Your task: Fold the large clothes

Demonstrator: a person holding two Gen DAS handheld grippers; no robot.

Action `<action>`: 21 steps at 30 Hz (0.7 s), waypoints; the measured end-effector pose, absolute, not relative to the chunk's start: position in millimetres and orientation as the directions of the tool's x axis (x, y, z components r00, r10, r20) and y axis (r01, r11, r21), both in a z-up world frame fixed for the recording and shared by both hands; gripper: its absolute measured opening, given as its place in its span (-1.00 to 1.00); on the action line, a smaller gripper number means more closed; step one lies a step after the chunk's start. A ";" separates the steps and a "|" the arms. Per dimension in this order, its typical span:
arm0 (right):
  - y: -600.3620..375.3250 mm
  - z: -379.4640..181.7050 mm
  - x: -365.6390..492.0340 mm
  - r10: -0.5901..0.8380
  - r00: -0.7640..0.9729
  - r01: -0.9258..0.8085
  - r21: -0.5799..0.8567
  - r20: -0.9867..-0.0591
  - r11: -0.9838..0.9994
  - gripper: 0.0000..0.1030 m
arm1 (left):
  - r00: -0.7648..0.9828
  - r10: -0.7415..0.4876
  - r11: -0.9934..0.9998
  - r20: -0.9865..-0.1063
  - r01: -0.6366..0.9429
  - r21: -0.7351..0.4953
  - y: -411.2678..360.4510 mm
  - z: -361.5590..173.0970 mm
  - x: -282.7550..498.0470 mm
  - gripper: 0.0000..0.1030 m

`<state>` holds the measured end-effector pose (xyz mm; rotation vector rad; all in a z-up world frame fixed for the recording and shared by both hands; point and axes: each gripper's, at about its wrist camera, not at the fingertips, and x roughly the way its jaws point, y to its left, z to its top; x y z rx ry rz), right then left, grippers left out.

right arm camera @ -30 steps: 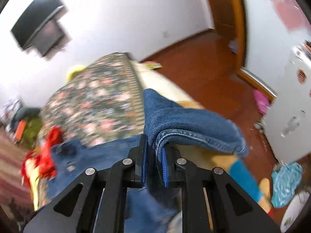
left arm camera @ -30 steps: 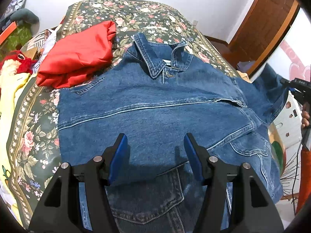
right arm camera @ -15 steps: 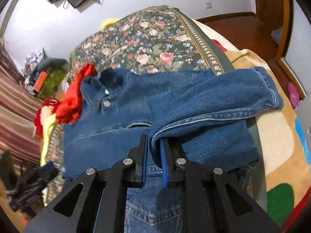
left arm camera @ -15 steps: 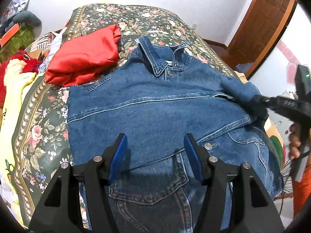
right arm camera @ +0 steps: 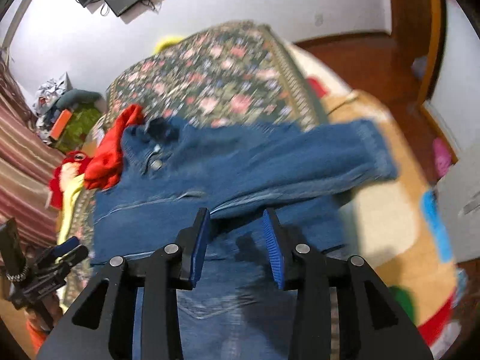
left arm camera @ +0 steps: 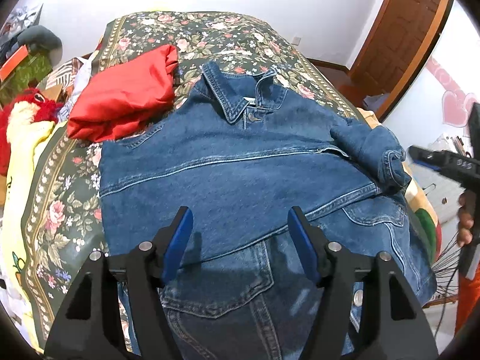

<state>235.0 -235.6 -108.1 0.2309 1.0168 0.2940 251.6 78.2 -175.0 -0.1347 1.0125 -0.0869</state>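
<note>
A blue denim jacket (left arm camera: 240, 156) lies front-down on the floral bedspread (left arm camera: 210, 33), collar (left arm camera: 231, 99) at the far end. My left gripper (left arm camera: 239, 225) hovers over the jacket's lower back, its jaws opening a little wider, nothing between them. The right sleeve (left arm camera: 375, 147) is folded in across the jacket's right side. In the right wrist view the sleeve (right arm camera: 315, 156) lies just beyond my right gripper (right arm camera: 237, 219). Its jaws are opening, and the blue pads (right arm camera: 199, 240) stand apart from the denim fold. This view is blurred.
A folded red garment (left arm camera: 126, 96) lies left of the collar. A red and yellow plush toy (left arm camera: 27, 111) and clutter sit beyond the bed's left edge. The bed's right edge drops to a wooden floor (right arm camera: 360, 60) by a brown door (left arm camera: 405, 30). A person's hand (left arm camera: 466, 219) holds the right gripper.
My right gripper carried the sleeve from beside the bed over onto the jacket, then its jaws parted off the fold. My left gripper stayed over the lower back.
</note>
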 end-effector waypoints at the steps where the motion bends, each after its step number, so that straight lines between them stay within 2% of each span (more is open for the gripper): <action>1: -242.2 -103.4 235.1 0.330 0.513 -0.123 0.312 -0.792 0.942 -0.27 | 0.526 -0.136 0.988 -0.839 0.013 -0.152 75.7 -174.8 253.6 0.26; 3: -257.5 -95.4 235.3 0.297 0.555 -0.093 0.297 -0.777 0.950 0.09 | 0.525 -0.136 0.989 -0.840 0.017 -0.150 70.7 -174.8 257.4 0.26; 6: -280.9 -93.6 241.3 0.268 0.588 -0.045 0.300 -0.764 0.953 0.34 | 0.521 -0.134 0.989 -0.843 0.017 -0.146 64.0 -175.8 263.3 0.27; 16: -327.0 -166.9 280.4 0.381 0.467 0.162 0.501 -0.798 0.850 0.34 | 0.481 -0.125 0.992 -0.868 0.029 -0.127 46.4 -189.5 280.2 0.28; 21: -334.5 -191.9 297.2 0.458 0.438 0.224 0.587 -0.774 0.778 0.32 | 0.466 -0.114 0.993 -0.877 0.019 -0.119 47.3 -196.9 284.6 0.28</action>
